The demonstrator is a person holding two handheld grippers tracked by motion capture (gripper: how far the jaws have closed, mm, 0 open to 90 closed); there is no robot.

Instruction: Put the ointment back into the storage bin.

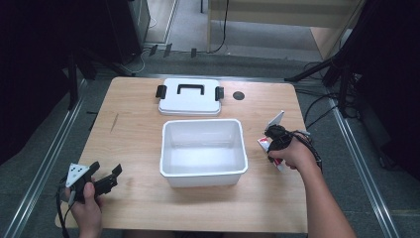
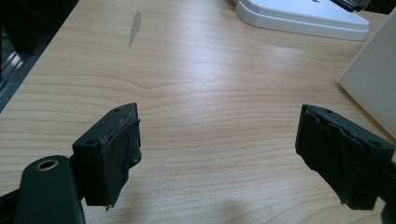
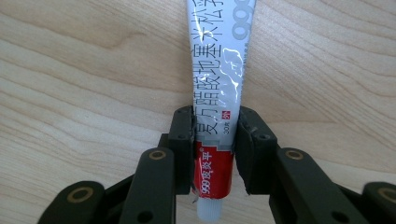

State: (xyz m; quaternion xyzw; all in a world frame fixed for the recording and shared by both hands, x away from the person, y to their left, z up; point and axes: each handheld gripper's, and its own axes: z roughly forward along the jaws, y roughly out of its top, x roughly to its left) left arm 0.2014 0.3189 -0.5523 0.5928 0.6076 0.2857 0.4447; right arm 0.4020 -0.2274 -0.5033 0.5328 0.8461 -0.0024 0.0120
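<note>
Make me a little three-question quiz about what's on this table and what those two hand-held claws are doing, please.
1. True or false: the left gripper is clamped on something.
2. What does the right gripper hold? A) a pen B) an ointment tube C) a spoon
3. Where does the white lid with the black handle lie, relative to the white bin?

Key
1. False: its jaws stand wide apart over the bare wooden table.
2. B: the jaws are shut on a silver and red ointment tube, near its capped end.
3. On the table just beyond the bin's far side, not on it; the bin stands open with nothing inside.
</note>
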